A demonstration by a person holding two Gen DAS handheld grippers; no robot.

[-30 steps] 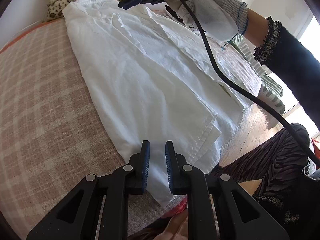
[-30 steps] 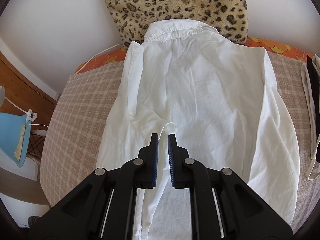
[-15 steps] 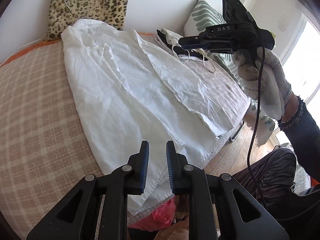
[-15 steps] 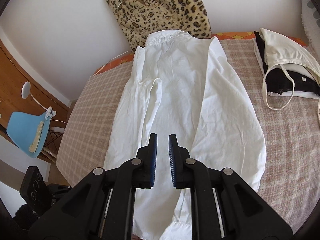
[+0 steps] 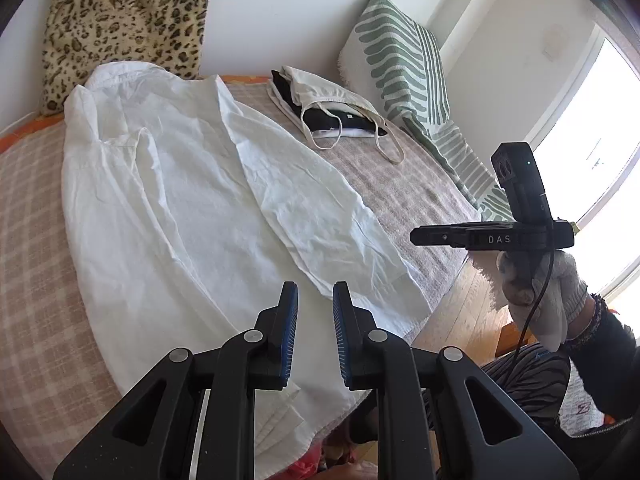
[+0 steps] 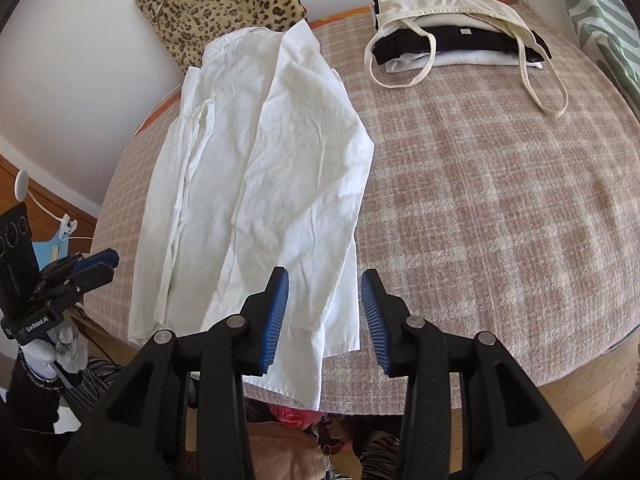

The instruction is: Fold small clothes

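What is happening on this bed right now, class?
A person with a gripper in each hand is folding a white shirt laid flat on the checked bedspread. Both long sides are folded in toward the middle. The left gripper hovers over the shirt's near end, nearly closed and empty. The right gripper is over the hem with its jaws opening, nothing between them. A stack of folded clothes sits nearby.

Black two-finger grippers, left gripper (image 5: 315,308) and right gripper (image 6: 325,312), with blue ribbed pads (image 6: 275,312), silver screws; white knit glove (image 5: 540,296), dark sleeve (image 5: 608,344).
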